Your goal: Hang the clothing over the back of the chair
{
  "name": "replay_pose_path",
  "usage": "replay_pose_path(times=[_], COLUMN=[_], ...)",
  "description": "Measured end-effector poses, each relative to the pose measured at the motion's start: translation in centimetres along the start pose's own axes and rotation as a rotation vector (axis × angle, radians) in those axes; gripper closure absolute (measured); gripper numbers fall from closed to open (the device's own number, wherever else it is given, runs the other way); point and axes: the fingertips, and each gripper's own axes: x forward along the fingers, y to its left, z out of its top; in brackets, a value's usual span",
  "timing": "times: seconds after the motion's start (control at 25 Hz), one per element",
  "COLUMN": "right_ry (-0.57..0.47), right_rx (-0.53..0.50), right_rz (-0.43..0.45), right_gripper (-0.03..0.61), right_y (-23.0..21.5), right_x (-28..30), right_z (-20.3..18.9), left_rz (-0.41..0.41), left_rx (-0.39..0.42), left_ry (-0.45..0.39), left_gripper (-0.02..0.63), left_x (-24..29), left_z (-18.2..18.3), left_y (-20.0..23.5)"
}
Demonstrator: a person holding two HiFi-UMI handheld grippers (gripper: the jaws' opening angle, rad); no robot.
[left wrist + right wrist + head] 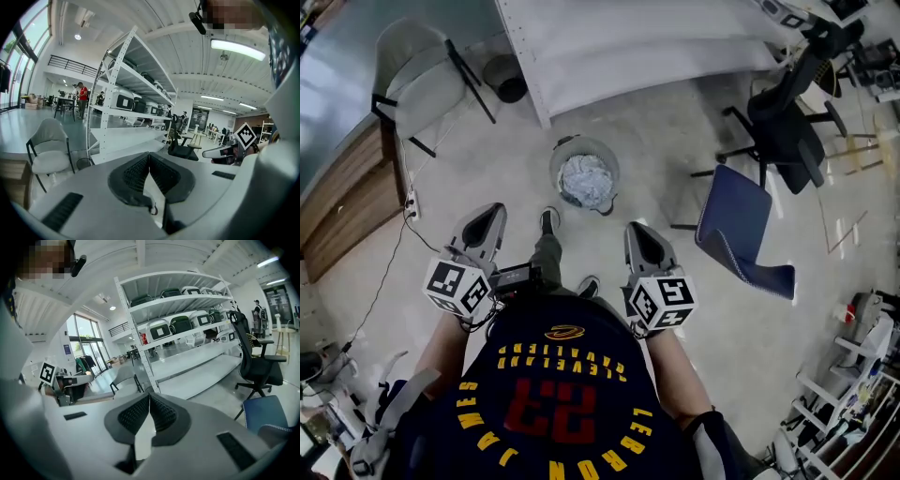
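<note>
Left gripper [149,155]: jaws pressed together, nothing between the ribbed pads. Right gripper [149,397]: the same, tips meeting on empty air. Both are held out ahead of the person, side by side over the pale floor.

Close in between them is a navy jersey with yellow lettering [562,403]. It looks worn on the torso, not carried. Further out is a round grey bin [554,171] holding a crumpled pale bundle [586,178]. This may be the clothing; cannot confirm. Right of it stands a blue padded chair [741,230], back bare.

Progress, as judged: not begun. No garment is gripped and none lies over any chair back. Pick-up, carry and drape all remain. Which chair is meant, cannot tell.

Views: only the head view shows bin and bundle, but of the grippers it gives just their backs. The left gripper view shows a pale upholstered chair with black legs [49,150], back also bare, beside white metal shelving [126,108]. The right gripper view shows a black office chair [255,362], the blue chair's corner and cases on the shelves.
</note>
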Motion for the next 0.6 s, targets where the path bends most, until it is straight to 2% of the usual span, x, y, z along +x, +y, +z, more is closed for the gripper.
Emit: replay_pose_path(times=[0.36,0.6], right_ry=[0.058,0.069], right_rx=[0.050,0.033], right_rz=[-0.070,-0.159], right_gripper=[0.568,0.568], right_y=[-4.2,-8.7], right_x=[9.4,14.8], right_z=[4.6,8.1], left_rz=[-0.109,-0.203], left_rx=[0.035,0.055], left_ry=[0.057,0.098], left_gripper=[0.609,0.609], left_x=[9.4,15.1], left_z=[2.4,2.0], left_y=[6.4,9.2])
